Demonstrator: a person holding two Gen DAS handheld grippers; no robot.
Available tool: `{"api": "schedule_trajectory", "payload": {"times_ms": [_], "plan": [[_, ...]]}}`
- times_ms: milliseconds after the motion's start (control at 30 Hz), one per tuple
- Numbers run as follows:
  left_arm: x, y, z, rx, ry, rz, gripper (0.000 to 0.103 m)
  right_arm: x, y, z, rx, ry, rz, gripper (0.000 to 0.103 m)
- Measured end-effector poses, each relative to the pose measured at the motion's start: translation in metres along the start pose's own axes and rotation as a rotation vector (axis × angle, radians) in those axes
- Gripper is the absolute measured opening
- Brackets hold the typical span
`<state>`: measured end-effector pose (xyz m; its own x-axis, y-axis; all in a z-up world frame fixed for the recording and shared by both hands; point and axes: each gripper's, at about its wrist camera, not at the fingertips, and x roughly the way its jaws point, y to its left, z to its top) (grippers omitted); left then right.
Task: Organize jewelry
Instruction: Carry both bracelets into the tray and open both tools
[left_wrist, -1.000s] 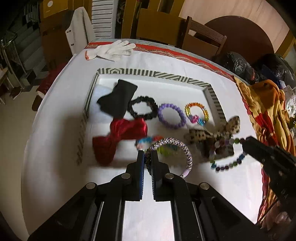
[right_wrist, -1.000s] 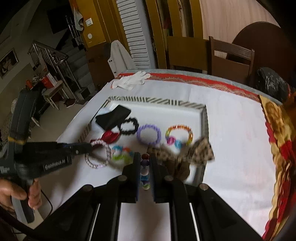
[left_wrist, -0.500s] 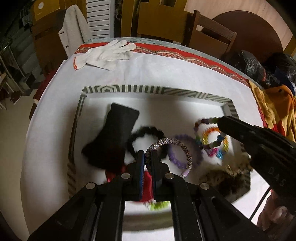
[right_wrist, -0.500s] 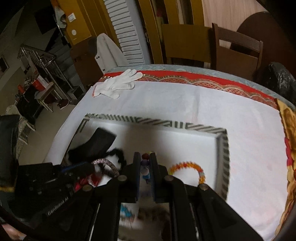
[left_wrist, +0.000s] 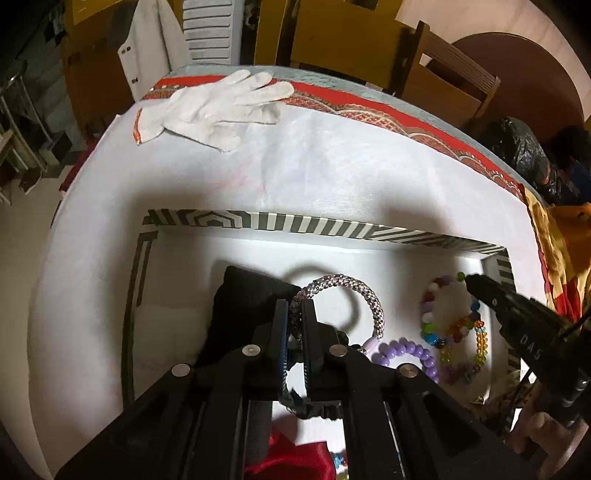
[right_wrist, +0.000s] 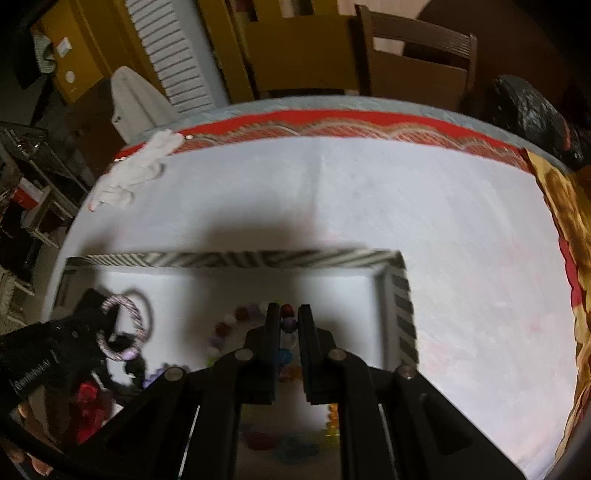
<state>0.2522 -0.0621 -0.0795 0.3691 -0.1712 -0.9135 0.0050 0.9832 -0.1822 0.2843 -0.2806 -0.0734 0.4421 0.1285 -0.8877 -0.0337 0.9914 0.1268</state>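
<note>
My left gripper (left_wrist: 294, 308) is shut on a silver braided bangle (left_wrist: 364, 293) and holds it above the striped-rim tray (left_wrist: 280, 223), over a black cloth bow (left_wrist: 243, 302). It also shows in the right wrist view (right_wrist: 122, 328). My right gripper (right_wrist: 286, 314) is shut on a multicoloured bead bracelet (right_wrist: 288, 323) and holds it over the tray's right part (right_wrist: 400, 295); from the left wrist view that bracelet (left_wrist: 430, 317) hangs from the right gripper's tip (left_wrist: 471, 282). A purple bead bracelet (left_wrist: 406, 350) and an orange-yellow bead bracelet (left_wrist: 476, 343) lie in the tray.
A white glove (left_wrist: 218, 107) lies at the table's far left. A red bow (left_wrist: 291, 458) lies in the tray near my left gripper. A yellow and red cloth (right_wrist: 569, 229) covers the table's right edge. Wooden chairs (right_wrist: 417, 55) stand behind the table.
Both grippers have moved forward over the tray with their bracelets held. The tray's far rim and the glove now look closer; the bows have slipped below the view.
</note>
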Motion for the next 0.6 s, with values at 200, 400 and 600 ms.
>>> {"api": "schedule_trajectory", "payload": {"times_ms": [200,400,600], "plan": [[0.001,0.0,0.001,-0.002,-0.004,-0.03,0.025,0.001,-0.005,-0.007,0.034,0.015,0.018,0.02],[-0.015,-0.005,-0.01,0.014,-0.028,-0.017,0.043,-0.031,0.005,-0.021,0.005,-0.042,0.037,0.035],[-0.038,-0.01,-0.029,0.045,-0.053,0.032,0.043,-0.068,0.016,-0.046,-0.021,-0.106,0.051,0.043]]}}
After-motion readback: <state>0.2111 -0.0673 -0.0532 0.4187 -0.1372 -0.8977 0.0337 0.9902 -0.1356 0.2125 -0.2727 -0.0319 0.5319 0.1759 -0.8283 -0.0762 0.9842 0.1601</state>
